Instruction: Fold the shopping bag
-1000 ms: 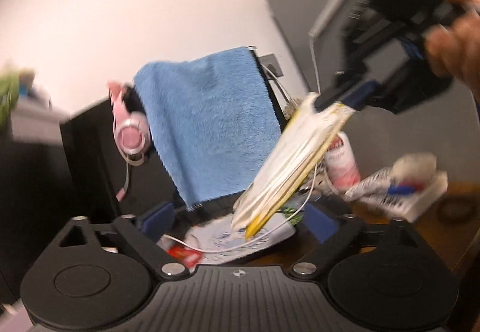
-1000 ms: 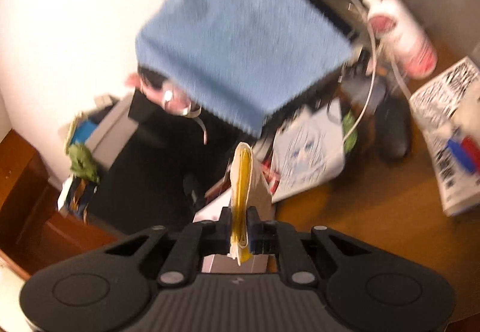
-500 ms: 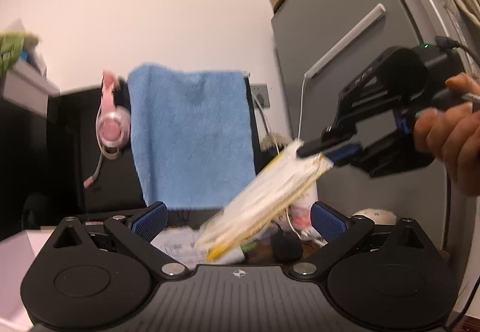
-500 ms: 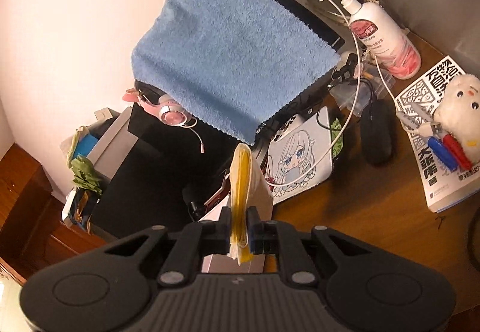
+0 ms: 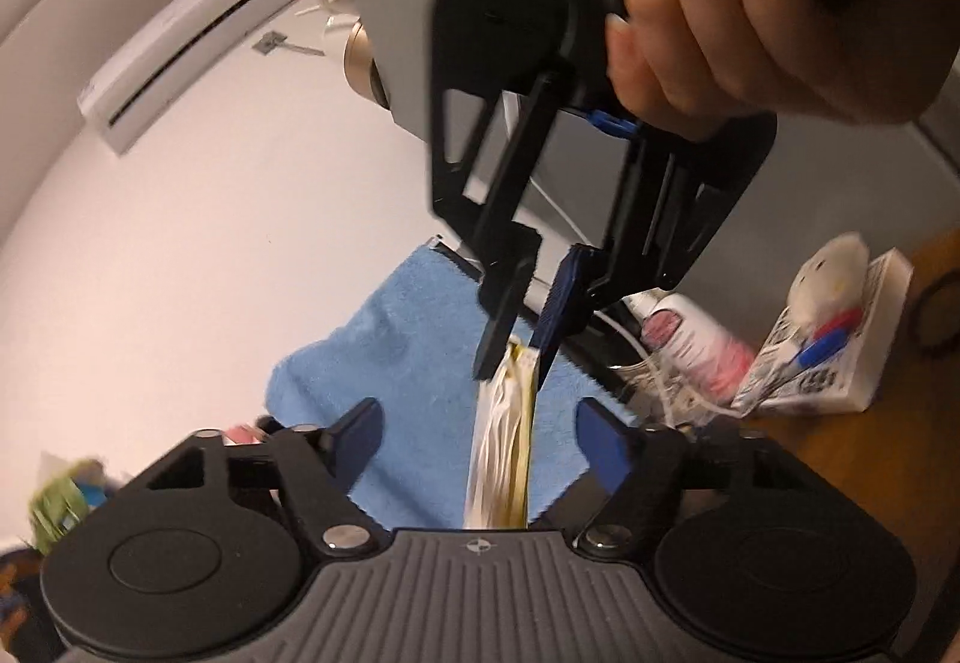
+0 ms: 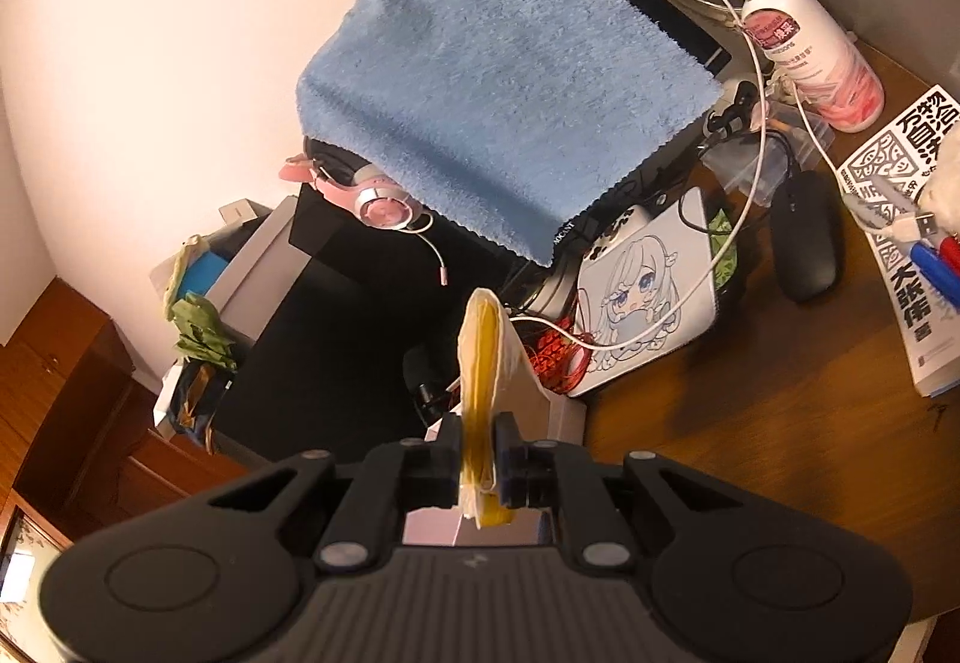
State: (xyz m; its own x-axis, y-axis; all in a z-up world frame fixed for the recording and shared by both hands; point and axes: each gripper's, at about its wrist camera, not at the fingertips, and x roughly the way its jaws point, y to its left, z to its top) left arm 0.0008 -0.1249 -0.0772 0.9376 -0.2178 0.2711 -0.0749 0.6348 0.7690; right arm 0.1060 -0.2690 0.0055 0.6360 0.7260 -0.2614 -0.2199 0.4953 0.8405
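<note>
Left wrist view: right gripper (image 5: 515, 357) pinching bag (image 5: 501, 459) at 12 o'clock | left gripper (image 5: 480, 438) gaping, gripping nothing | risk: bundle springing loose (thin slippery layers).

Right gripper (image 6: 480, 450) jaws clamp folded shopping bag (image 6: 480, 357).

Blue towel (image 6: 498, 81) draped over monitor; pink headset (image 6: 375, 198), lotion bottle (image 6: 804, 57), mouse (image 6: 807, 237).

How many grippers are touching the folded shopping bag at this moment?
1. The right gripper is clamped on the shopping bag. The bag hangs between the spread fingers of the left gripper, touching neither; contact below the frame may be hidden.
</note>
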